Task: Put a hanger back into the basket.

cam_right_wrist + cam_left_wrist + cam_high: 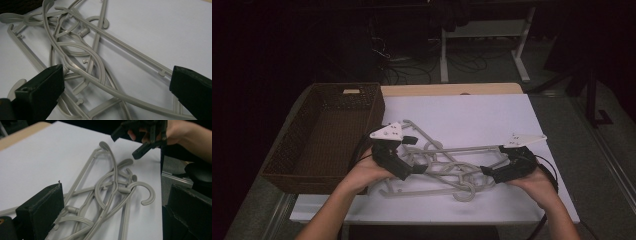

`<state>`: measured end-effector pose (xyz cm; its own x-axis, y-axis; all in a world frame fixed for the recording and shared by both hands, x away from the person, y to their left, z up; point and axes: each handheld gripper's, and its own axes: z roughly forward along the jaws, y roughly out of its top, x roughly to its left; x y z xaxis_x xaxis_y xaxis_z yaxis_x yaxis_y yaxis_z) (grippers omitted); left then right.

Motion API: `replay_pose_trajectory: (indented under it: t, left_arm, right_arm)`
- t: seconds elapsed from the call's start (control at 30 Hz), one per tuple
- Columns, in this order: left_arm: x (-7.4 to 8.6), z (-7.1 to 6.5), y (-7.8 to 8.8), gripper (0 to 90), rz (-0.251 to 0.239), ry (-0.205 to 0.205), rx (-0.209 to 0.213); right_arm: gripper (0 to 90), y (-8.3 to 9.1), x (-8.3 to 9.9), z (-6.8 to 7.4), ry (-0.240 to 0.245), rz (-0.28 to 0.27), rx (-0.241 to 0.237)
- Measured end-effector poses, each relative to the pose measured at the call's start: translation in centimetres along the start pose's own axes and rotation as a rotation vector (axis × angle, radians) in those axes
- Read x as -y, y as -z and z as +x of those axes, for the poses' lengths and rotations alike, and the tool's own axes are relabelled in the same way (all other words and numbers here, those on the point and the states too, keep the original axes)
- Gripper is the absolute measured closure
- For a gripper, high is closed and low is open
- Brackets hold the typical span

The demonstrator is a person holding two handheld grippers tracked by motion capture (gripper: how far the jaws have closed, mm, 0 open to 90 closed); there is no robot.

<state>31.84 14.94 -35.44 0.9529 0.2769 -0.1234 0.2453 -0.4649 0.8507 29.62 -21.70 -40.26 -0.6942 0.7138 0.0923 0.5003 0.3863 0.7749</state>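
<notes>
L tongs (pixel 414 169) wide, at left end of hangers (pixel 447 167) | R tongs (pixel 488 172) wide, at right end, jaws either side of hanger bars | hangers: grey pile, tangled, flat on white bench (pixel 472 115) mid-front | basket (pixel 319 137) brown, far left, just beside pile

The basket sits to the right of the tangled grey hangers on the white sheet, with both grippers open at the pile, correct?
Not quite: the high view shows the basket left of the hangers. The left gripper and right gripper are indeed open at the pile.
</notes>
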Motion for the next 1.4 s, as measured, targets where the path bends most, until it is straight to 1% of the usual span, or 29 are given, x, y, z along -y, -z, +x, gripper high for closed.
replay_pose_trajectory:
  t: [0.03,0.07,0.1,0.13,0.17,0.2,0.23,0.33,0.37,0.4,0.43,0.47,0.5,0.53,0.67,0.7,0.77,0.8,0.9,0.97,1.07,1.17,1.27,1.33,1.4]
  left_arm:
    - [0.3,0.0,-1.0,0.6,0.021,0.002,0.008]
    - [0.5,0.0,-1.4,1.0,0.033,0.002,0.012]
    - [0.5,0.0,-1.4,2.9,0.033,0.002,0.012]
    - [0.9,0.0,-2.3,3.6,0.057,0.000,0.013]
    - [0.9,0.0,-2.3,3.8,0.057,0.000,0.013]
    - [1.3,0.0,-3.1,4.2,0.081,-0.005,0.016]
    - [1.3,0.0,-3.1,4.7,0.081,-0.005,0.016]
    - [2.0,0.1,-4.5,7.2,0.132,-0.011,0.007]
    - [2.0,0.1,-4.5,8.8,0.132,-0.011,0.007]
    - [2.2,0.2,-4.8,12.1,0.145,-0.015,0.002]
    - [2.5,0.4,-5.2,14.3,0.168,-0.015,-0.002]
    - [2.5,0.4,-5.2,14.7,0.168,-0.015,-0.002]
    - [2.7,0.4,-5.8,16.0,0.196,-0.025,-0.014]
    - [2.7,0.4,-5.8,18.3,0.196,-0.025,-0.014]
    - [2.8,0.9,-6.6,26.0,0.231,-0.029,-0.020]
    - [2.9,1.1,-6.8,26.0,0.236,-0.024,-0.023]
    - [2.8,1.3,-7.0,29.3,0.240,-0.022,-0.022]
    - [2.7,1.6,-7.5,32.0,0.254,-0.026,-0.021]
    - [2.6,1.7,-8.1,34.9,0.265,-0.032,-0.015]
    - [2.5,1.7,-8.5,35.3,0.275,-0.038,-0.010]
    - [2.5,1.8,-9.1,40.7,0.300,-0.045,0.010]
    - [2.7,1.8,-9.9,42.4,0.324,-0.049,0.006]
    - [2.7,1.9,-10.1,45.0,0.326,-0.037,0.008]
    - [2.7,1.9,-10.3,46.2,0.334,-0.040,0.001]
    - [2.7,2.0,-10.6,47.5,0.343,-0.038,0.007]
  right_arm:
    - [0.0,0.0,0.0,0.0,-0.002,-0.001,-0.002]
    - [0.0,0.0,0.0,0.0,-0.004,0.000,-0.004]
    - [0.0,0.1,0.0,0.0,-0.004,0.000,-0.005]
    - [0.0,0.1,0.0,-0.1,-0.004,-0.002,-0.006]
    - [0.0,0.1,0.0,-0.1,-0.005,-0.003,-0.007]
    - [0.0,0.1,0.0,-0.1,-0.004,-0.004,-0.007]
    - [0.0,0.1,0.0,-0.1,-0.005,-0.002,-0.008]
    - [0.0,0.1,0.1,0.0,-0.002,-0.001,-0.011]
    - [0.0,0.1,0.1,0.0,-0.002,-0.001,-0.012]
    - [0.0,0.1,0.1,0.0,-0.002,-0.001,-0.014]
    - [0.0,0.1,0.1,0.0,0.000,-0.001,-0.014]
    - [0.0,0.1,0.1,0.0,0.000,-0.001,-0.014]
    - [0.0,0.1,0.1,-0.1,-0.002,-0.002,-0.016]
    - [0.0,0.1,0.1,-0.1,-0.002,-0.002,-0.016]
    - [0.0,0.1,0.1,0.0,-0.001,-0.002,-0.020]
    - [0.0,0.1,0.1,0.0,-0.001,-0.002,-0.020]
    - [0.0,0.1,0.1,0.0,0.001,0.001,-0.021]
    - [0.0,0.1,0.1,0.1,0.001,0.000,-0.022]
    - [0.0,0.1,0.2,0.0,-0.001,0.000,-0.023]
    - [0.0,0.1,0.2,0.0,-0.002,0.000,-0.023]
    - [0.0,0.1,0.2,0.0,-0.003,0.001,-0.025]
    - [0.0,0.0,0.2,0.0,-0.002,0.000,-0.026]
    - [0.0,0.0,0.2,0.0,0.000,0.000,-0.028]
    - [0.0,0.0,0.3,0.0,-0.001,0.000,-0.028]
    - [0.0,0.0,0.3,0.0,-0.001,0.000,-0.029]
